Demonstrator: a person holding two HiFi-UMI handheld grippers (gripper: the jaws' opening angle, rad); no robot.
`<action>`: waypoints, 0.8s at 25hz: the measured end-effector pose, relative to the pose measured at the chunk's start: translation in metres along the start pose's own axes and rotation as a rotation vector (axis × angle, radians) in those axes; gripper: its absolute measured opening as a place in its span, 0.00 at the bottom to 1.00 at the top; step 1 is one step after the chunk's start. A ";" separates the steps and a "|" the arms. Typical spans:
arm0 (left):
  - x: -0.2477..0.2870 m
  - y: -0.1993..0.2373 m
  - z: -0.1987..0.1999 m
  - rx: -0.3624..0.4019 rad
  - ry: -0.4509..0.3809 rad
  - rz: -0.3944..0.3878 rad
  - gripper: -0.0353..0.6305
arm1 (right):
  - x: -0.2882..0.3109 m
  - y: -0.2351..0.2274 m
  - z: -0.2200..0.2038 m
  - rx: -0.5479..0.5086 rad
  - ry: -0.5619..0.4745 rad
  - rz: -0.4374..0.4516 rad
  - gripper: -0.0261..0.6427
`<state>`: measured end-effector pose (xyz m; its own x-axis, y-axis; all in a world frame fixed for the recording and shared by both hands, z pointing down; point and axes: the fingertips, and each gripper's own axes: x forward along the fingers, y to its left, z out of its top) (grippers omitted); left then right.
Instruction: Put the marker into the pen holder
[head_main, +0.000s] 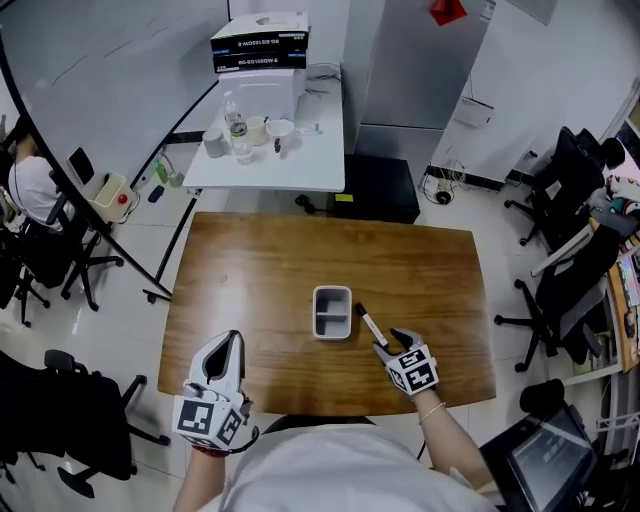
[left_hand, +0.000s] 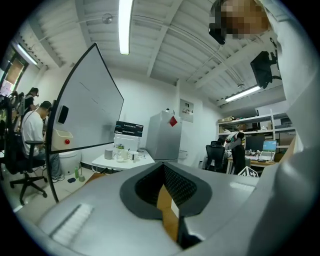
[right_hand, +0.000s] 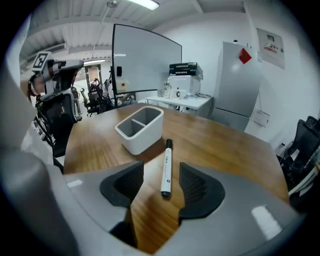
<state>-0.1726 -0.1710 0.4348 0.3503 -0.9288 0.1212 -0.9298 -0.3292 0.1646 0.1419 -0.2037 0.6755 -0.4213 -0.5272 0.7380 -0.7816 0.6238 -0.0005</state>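
Observation:
A white marker with a black cap (head_main: 370, 325) lies flat on the wooden table (head_main: 260, 270), just right of the grey two-compartment pen holder (head_main: 333, 291). My right gripper (head_main: 393, 342) rests low at the marker's near end. In the right gripper view the marker (right_hand: 166, 167) lies between the open jaws of that gripper (right_hand: 161, 171), and neither pad touches it. The pen holder (right_hand: 141, 129) stands empty just beyond, to the left. My left gripper (head_main: 231, 340) hovers at the table's near left edge. In its own view the left gripper (left_hand: 164, 168) has its tips together on nothing.
Behind the wooden table stands a white table (head_main: 270, 165) with bottles, cups and stacked boxes (head_main: 260, 45). Black office chairs (head_main: 565, 290) sit to the right and another (head_main: 60, 420) to the left. A person (head_main: 30, 190) sits at far left by the curved whiteboard.

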 end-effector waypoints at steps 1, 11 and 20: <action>0.002 0.001 -0.001 0.000 0.003 0.004 0.06 | 0.006 -0.002 -0.004 -0.004 0.028 0.000 0.35; 0.016 -0.006 -0.014 -0.011 0.036 0.001 0.06 | 0.034 -0.008 -0.030 -0.004 0.227 -0.005 0.17; 0.013 -0.006 -0.013 -0.006 0.035 -0.006 0.06 | 0.018 -0.016 -0.017 0.015 0.194 -0.043 0.13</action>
<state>-0.1609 -0.1793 0.4482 0.3601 -0.9201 0.1543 -0.9269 -0.3340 0.1713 0.1545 -0.2135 0.7002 -0.2923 -0.4310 0.8537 -0.8041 0.5940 0.0246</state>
